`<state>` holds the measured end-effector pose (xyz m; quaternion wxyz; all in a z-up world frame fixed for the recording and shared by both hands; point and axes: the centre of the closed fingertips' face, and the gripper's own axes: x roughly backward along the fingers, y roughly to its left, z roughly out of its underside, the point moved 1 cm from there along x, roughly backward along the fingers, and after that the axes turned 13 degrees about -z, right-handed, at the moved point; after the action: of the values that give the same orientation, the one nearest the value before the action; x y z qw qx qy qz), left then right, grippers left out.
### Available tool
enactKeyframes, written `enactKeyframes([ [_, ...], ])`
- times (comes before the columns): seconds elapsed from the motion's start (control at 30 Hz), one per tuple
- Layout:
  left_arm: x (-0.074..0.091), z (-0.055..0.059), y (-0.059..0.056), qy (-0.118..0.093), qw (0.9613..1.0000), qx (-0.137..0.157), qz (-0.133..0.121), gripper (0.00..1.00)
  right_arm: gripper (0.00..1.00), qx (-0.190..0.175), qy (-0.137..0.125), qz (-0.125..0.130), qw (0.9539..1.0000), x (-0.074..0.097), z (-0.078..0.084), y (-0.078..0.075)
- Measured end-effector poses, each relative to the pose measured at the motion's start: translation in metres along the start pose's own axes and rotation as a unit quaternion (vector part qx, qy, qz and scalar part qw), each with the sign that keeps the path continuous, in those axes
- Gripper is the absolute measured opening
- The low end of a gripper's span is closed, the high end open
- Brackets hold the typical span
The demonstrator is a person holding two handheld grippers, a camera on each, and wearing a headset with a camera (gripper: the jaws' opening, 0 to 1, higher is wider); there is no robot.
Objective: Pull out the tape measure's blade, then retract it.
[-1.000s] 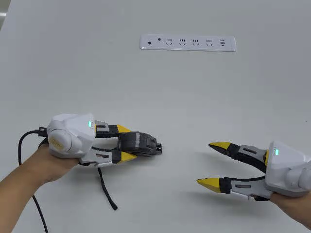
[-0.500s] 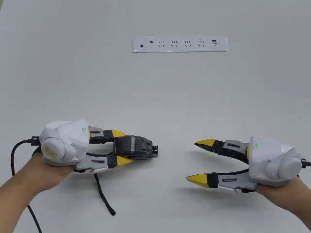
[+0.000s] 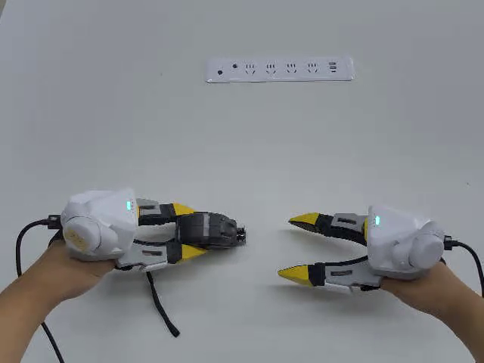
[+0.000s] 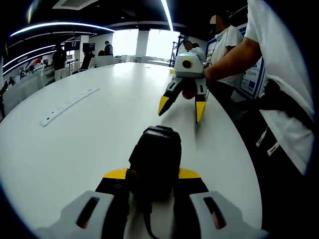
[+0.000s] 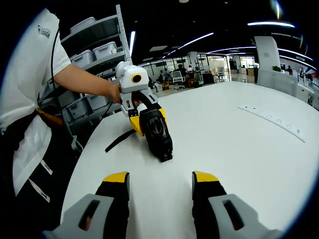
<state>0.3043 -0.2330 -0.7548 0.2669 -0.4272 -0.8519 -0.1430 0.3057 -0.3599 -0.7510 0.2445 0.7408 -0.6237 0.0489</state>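
A black and grey tape measure [image 3: 211,229] lies on the white table, its blade end pointing right. My left gripper [image 3: 185,231] is shut on its body [image 4: 155,157], yellow tips on either side. A black wrist strap [image 3: 160,301] trails from it toward the front edge. My right gripper [image 3: 299,246] stands open a short way to the right, its yellow tips aimed at the tape measure's nose [image 5: 158,134], with a gap of bare table between. My right gripper [image 4: 183,102] also faces me in the left gripper view. No blade is drawn out.
A white power strip [image 3: 280,69] lies at the far side of the table. A black cable [image 3: 26,249] runs from my left gripper off the front edge. People and shelves with bins [image 5: 94,52] stand beyond the table.
My right gripper has moved left toward the tape measure, still open. The left gripper keeps its hold; the head camera shifted slightly.
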Motion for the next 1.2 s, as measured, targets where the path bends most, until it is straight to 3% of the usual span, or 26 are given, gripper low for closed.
enactKeyframes([
  [0.5, 0.0, 0.001, 0.001, -0.001, 1.0, 0.004, 0.002, 0.3, 0.46, 0.019, -0.011, -0.013, 0.9997, -0.023, -0.006, -0.011],
  [1.2, -0.001, -0.001, -0.001, -0.001, 1.0, 0.003, 0.0, 0.3, 0.36, 0.048, 0.002, -0.032, 0.9983, -0.054, -0.003, -0.02],
])
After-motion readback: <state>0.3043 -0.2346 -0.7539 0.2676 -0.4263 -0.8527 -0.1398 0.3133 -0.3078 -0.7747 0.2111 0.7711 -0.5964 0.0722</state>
